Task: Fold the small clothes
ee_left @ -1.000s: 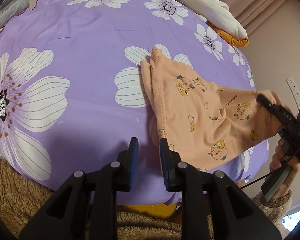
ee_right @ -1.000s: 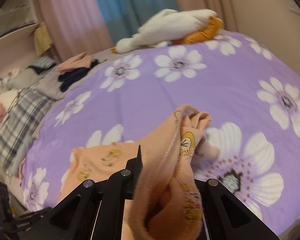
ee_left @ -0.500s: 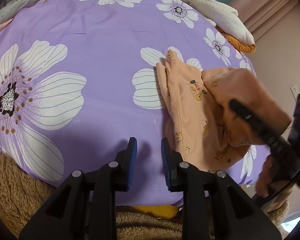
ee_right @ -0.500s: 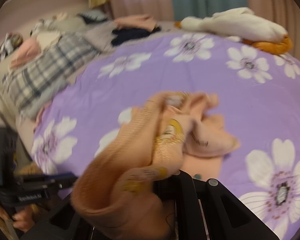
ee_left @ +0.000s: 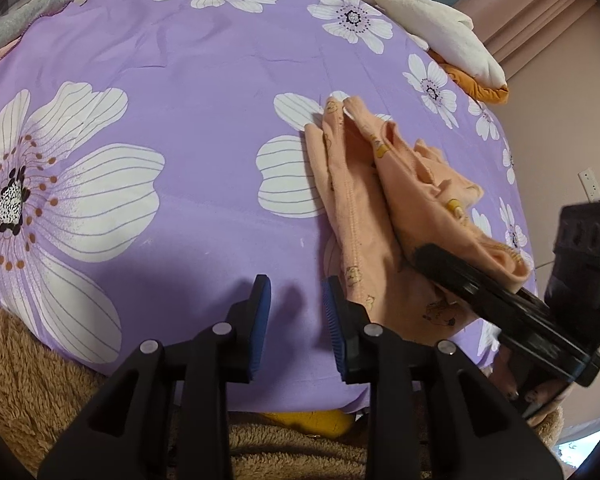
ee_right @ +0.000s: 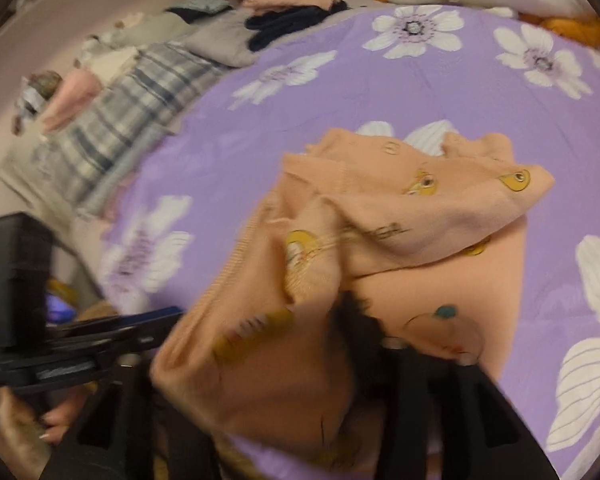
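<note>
My left gripper (ee_left: 294,312), with its blue-padded black fingers, hangs over the near edge of the purple bedspread printed with big white flowers (ee_left: 180,100); its jaws stand a little apart and are easing wider, with only bare cloth showing between them and nothing in their hold. Just to the right of it lies the small peach-coloured knit garment with yellow cartoon prints (ee_left: 364,208), the thing I am folding. Its left part rests flat on the spread with a stitched hem running towards me, while its right part is bunched and doubled over on top in a loose heap. My right gripper (ee_left: 452,268) reaches in from the right, its dark fingers against the lower edge of that heap. From its own camera the peach cloth (ee_right: 380,240) is draped thickly over the fingers and the picture is blurred; the jaws are opening, the cloth lies across and between them, and I cannot tell whether the pads press on it. In that same view my left hand (ee_right: 32,436) shows low at the left edge under the black body of the other tool. At the far side of the bed lie a white and orange plush toy (ee_left: 440,40) and a grey checked blanket (ee_right: 140,108).
</note>
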Demonstrator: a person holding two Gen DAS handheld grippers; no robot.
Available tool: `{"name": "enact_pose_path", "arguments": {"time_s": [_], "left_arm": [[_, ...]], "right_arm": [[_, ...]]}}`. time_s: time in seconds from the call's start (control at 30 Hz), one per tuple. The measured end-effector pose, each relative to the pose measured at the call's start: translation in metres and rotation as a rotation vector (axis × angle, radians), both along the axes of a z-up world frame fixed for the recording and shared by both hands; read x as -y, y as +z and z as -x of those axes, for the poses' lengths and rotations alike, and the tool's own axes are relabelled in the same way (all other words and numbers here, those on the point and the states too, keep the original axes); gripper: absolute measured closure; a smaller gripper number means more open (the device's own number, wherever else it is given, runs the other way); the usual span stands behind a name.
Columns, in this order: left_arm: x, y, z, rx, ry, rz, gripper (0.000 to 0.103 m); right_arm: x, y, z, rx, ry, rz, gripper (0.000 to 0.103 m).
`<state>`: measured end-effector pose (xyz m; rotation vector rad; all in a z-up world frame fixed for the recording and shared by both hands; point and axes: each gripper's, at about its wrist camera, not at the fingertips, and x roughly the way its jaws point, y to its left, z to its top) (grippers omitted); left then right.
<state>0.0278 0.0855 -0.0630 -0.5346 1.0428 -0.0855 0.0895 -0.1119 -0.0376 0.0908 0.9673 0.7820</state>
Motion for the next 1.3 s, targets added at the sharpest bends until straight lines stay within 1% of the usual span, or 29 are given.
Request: {"name": "enact_pose_path", "arguments": {"time_s": [0.1, 0.17, 0.27, 0.43, 0.53, 0.67, 0.7, 0.8, 0.93, 1.03, 1.13, 1.2, 1.23, 1.3], "left_arm": [[0.001, 0.009, 0.000, 0.028, -0.001, -0.004, 0.075], [0.002, 0.017, 0.000, 0.049, -0.007, -0.003, 0.075], [0.006, 0.032, 0.000, 0.091, -0.020, -0.009, 0.074], [0.014, 0.048, -0.001, 0.137, -0.053, -0.023, 0.073], [0.019, 0.054, -0.002, 0.150, -0.069, -0.022, 0.073], [0.028, 0.058, -0.002, 0.164, -0.089, -0.025, 0.073], [0.031, 0.058, -0.002, 0.165, -0.097, -0.021, 0.073], [0.044, 0.057, -0.004, 0.165, -0.135, -0.019, 0.073], [0.064, 0.048, -0.008, 0.154, -0.205, -0.020, 0.073], [0.071, 0.027, -0.015, 0.087, -0.210, -0.044, 0.074], [0.069, 0.002, -0.020, 0.019, -0.192, -0.087, 0.074], [0.062, -0.012, -0.021, -0.018, -0.177, -0.071, 0.073], [0.059, -0.017, -0.021, -0.033, -0.167, -0.062, 0.073], [0.054, -0.022, -0.022, -0.042, -0.162, -0.042, 0.073]], "right_arm": [[0.009, 0.015, 0.016, 0.046, 0.004, -0.027, 0.050], [0.016, 0.021, 0.021, 0.060, -0.008, -0.042, 0.047], [0.032, 0.030, 0.027, 0.079, -0.067, -0.062, 0.045], [0.051, 0.034, 0.032, 0.087, -0.111, -0.097, 0.045], [0.062, 0.036, 0.031, 0.103, -0.152, -0.109, 0.045], [0.075, 0.034, 0.027, 0.089, -0.204, -0.131, 0.045], [0.076, 0.033, 0.026, 0.087, -0.206, -0.127, 0.045], [0.067, 0.019, 0.019, 0.064, -0.230, -0.046, 0.045], [0.049, -0.010, 0.009, -0.022, -0.190, 0.001, 0.045], [0.035, -0.027, 0.009, -0.041, -0.176, 0.055, 0.045], [0.028, -0.027, 0.013, -0.026, -0.155, 0.086, 0.045], [0.030, -0.023, 0.013, -0.023, -0.156, 0.081, 0.045], [0.036, -0.021, 0.011, -0.029, -0.161, 0.060, 0.045], [0.041, -0.018, 0.004, -0.029, -0.182, 0.034, 0.045]]}}
